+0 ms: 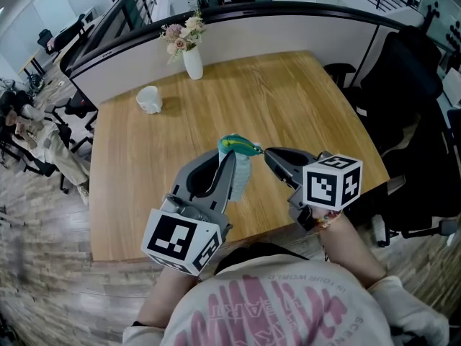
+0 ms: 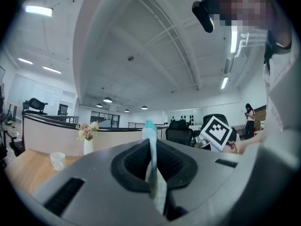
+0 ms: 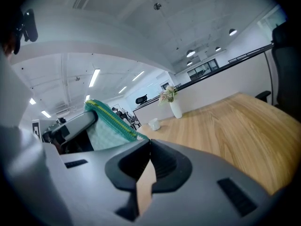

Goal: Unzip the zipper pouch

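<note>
Well above the counter [image 1: 288, 99], the left gripper [image 1: 232, 166] clamps the teal zipper pouch [image 1: 242, 180] by its edge — contents unseen — while the right gripper [image 1: 268, 152] is pinched on the zipper [image 1: 241, 146] end. Farther back, a white vase [image 1: 193, 62] holds flowers [image 1: 184, 34]; a mug [image 1: 150, 99] stands near.

pouch [image 1: 241, 175] between left gripper [image 1: 228, 157] and right gripper [image 1: 267, 152], over table [image 1: 288, 99]; cup [image 1: 149, 99] left of vase [image 1: 193, 62], behind.

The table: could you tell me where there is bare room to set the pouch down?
Free: the table's middle, between vase and pouch, and its right half. Crowded: the near edge, where left gripper and right gripper hold the pouch.
</note>
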Tool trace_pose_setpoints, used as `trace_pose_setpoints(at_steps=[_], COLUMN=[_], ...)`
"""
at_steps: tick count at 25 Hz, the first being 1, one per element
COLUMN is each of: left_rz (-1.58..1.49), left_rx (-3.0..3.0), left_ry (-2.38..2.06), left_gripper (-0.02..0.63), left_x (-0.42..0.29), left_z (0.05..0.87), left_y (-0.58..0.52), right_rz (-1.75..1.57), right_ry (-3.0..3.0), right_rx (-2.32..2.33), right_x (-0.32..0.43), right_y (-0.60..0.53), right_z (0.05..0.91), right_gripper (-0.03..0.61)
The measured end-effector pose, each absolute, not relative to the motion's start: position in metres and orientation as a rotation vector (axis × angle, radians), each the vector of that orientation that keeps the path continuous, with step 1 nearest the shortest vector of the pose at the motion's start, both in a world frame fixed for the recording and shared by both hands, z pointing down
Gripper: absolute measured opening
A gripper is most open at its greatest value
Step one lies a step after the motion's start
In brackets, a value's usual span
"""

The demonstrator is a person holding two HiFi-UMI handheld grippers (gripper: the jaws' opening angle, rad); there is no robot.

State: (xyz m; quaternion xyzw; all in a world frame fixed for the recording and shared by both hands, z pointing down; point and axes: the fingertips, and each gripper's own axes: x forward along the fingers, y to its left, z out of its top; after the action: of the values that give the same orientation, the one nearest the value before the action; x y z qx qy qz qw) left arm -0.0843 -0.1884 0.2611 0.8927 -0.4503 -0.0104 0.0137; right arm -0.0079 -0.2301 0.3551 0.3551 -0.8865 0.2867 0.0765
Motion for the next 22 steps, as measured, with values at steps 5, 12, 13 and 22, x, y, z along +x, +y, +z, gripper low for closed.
trace_pose_setpoints(at_steps=[5,12,13,22], left_rz=[-0.039,-0.059,-0.068,-0.131], left_rx=[2.775,2.742,2.731,2.664], left_ry=[-1.397,-1.379,-1.377,-1.340], left_gripper=[0.015,0.015,0.015,0.015], left_x=[-0.085,-0.090,-0.092,-0.111], left_z=[0.261,0.264,0.264,0.272], left_y=[-0.188,-0.188,-0.188,-0.186], right_rz=[0.888,0.943,0.961,1.002], right_ry=[-2.635,-2.641,-2.645,-2.672], right_rx=[1.078,1.074,1.073,1.098], right_x=[-0.004,-0.002,-0.001,-0.008], right_y=[-0.230,-0.231,-0.230,-0.227], right_z=[0.364,0.367,0.367,0.370], right_gripper=[0.002,0.003,0.003,0.040])
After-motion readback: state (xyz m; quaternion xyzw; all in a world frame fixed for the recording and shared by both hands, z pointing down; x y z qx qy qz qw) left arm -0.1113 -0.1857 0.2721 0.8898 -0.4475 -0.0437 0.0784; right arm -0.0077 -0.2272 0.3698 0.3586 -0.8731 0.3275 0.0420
